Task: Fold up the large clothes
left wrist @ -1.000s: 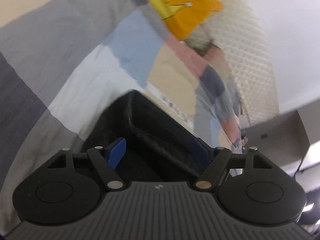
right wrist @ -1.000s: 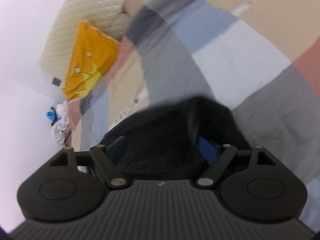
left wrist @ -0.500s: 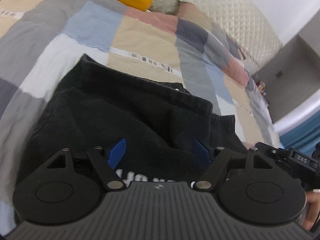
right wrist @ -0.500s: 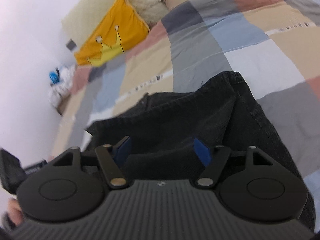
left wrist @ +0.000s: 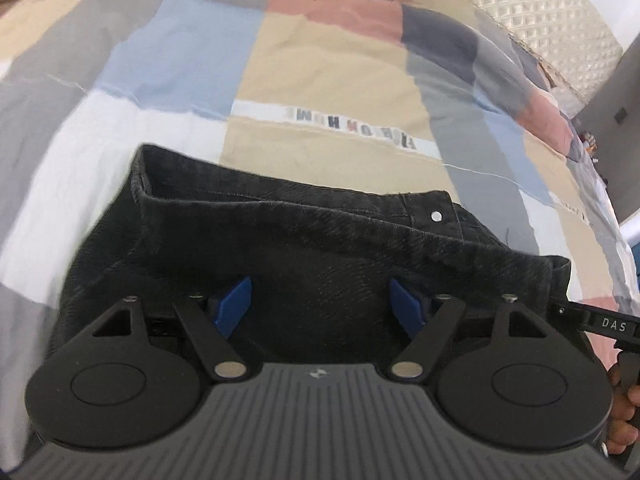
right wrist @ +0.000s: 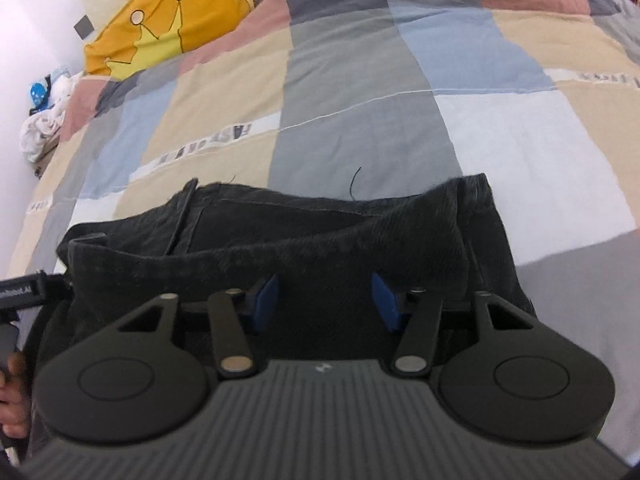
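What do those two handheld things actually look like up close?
Both match: the left tool and right tool each have a ribbed dark-grey body, two round black discs, black linkage arms with silver pivots, and blue fingertip pads. The right tool's side reads "DAS" in white.

a second ago both views were mostly blur, with the black jeans point(left wrist: 304, 240) bunched right up against the cameras. now they're spread flat across the patchwork quilt point(left wrist: 320, 80), waistband edge and metal button showing. the right gripper point(right wrist: 326, 300) has just been closing its jaws, denim between the blue pads, though i can't really tell if they're pressing it yet. the left gripper point(left wrist: 324, 306) has opened a touch wider over the fabric.
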